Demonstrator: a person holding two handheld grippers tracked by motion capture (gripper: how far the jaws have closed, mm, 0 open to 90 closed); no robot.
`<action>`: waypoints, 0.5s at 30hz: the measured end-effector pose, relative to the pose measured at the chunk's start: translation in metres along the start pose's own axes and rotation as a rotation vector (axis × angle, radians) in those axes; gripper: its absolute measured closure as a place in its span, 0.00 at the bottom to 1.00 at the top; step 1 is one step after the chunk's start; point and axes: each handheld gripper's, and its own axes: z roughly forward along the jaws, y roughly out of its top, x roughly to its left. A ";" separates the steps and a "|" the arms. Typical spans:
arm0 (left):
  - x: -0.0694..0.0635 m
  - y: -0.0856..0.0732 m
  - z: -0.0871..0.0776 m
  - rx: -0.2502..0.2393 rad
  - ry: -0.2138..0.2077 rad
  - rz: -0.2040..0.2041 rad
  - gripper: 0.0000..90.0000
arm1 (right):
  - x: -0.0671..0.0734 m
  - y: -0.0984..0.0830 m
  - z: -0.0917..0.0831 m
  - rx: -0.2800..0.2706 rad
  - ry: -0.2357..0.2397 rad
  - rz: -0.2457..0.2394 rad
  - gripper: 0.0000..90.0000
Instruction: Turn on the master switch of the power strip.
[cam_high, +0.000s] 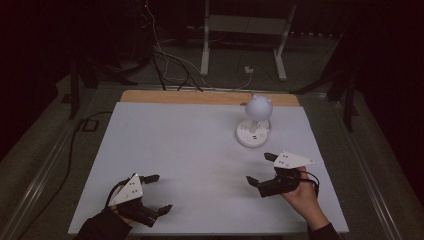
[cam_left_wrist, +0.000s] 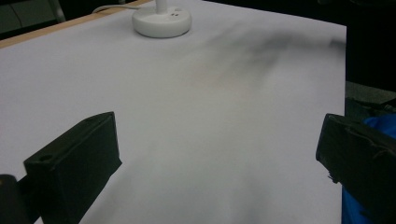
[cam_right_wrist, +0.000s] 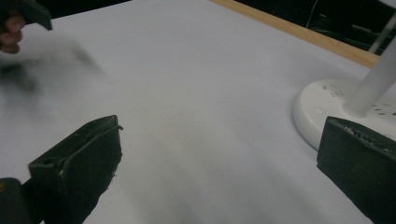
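The left gripper (cam_high: 159, 192) hovers low over the near-left part of the white table (cam_high: 190, 145), fingers spread wide and empty. To its right, the right gripper (cam_high: 263, 169) — fingers also wide apart — sits nearest the small white lamp (cam_high: 256, 121), which stands at the far right of the table. The lamp's switch is probably on its base — too small to tell — so the right gripper should approach slowly and level.

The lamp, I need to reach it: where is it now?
In the high view the lamp stands on the table's far right part, near the wooden back edge, just beyond the open right gripper.
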 end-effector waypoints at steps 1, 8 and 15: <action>0.000 0.000 0.000 -0.001 0.001 -0.001 0.00 | -0.001 0.001 0.000 -0.001 0.000 0.005 0.00; 0.000 0.000 0.000 -0.001 -0.001 -0.001 0.00 | -0.011 0.004 0.002 -0.003 -0.021 0.012 0.00; 0.000 0.000 0.000 -0.001 0.000 -0.001 0.00 | -0.021 0.008 0.003 -0.003 -0.042 0.021 0.00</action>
